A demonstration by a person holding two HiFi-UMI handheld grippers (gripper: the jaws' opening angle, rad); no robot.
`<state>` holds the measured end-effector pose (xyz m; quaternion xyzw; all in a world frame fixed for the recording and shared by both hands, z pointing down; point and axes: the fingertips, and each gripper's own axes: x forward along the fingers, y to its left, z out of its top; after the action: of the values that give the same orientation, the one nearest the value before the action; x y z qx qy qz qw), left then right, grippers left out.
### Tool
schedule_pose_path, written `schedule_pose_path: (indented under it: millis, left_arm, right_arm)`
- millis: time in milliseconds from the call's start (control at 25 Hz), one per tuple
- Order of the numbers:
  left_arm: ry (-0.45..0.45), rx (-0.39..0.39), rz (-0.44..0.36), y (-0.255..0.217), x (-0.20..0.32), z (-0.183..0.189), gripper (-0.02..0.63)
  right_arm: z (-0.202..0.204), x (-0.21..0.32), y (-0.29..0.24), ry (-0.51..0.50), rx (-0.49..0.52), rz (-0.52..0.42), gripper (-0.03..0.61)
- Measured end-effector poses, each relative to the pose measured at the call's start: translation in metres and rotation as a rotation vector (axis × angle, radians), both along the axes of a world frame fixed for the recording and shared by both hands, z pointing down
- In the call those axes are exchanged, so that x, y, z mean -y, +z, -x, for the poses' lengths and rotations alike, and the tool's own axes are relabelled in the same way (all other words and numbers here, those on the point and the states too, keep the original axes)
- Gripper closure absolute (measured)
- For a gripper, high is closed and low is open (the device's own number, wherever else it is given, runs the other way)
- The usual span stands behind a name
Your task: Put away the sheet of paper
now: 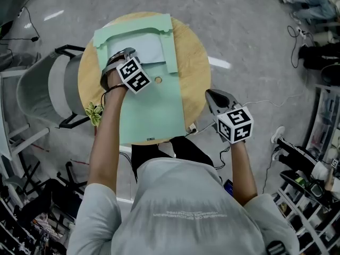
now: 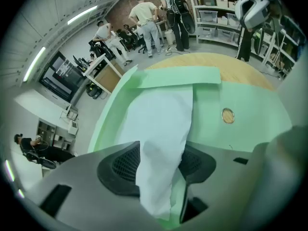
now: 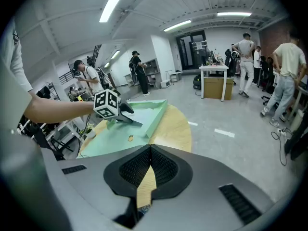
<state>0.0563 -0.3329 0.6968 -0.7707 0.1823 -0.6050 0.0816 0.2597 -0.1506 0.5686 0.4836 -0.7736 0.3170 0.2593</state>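
While the left hand-held gripper (image 2: 156,166) stands with jaws apart and the sheet of paper (image 2: 161,124) loose between them, the sheet lies in the green folder (image 2: 250,105) on the table (image 2: 240,64), its far end under the folded top flap. It probably wants sliding in flat, uncreased. The right hand-held gripper (image 3: 150,170) is closed and empty, well apart. A round fastener (image 2: 227,115) sits beside the sheet; a small plant (image 1: 94,112) hugs the table's rim.
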Motion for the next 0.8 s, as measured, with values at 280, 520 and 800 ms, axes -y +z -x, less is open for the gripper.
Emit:
schedule_pose_path:
  millis: [280, 520, 800]
  left_arm:
    - [0.043, 0.000, 0.100, -0.006, -0.026, 0.003, 0.318]
    - [0.040, 0.003, 0.065, -0.019, -0.037, 0.008, 0.319]
    - [-0.057, -0.201, -0.081, -0.098, -0.038, 0.006, 0.455]
  right_arm:
    - [-0.002, -0.008, -0.002, 0.002, 0.011, -0.001, 0.549]
    - [-0.001, -0.013, -0.011, -0.009, 0.012, -0.019, 0.549]
    - [-0.003, 0.003, -0.051, -0.034, -0.040, -0.118, 0.549]
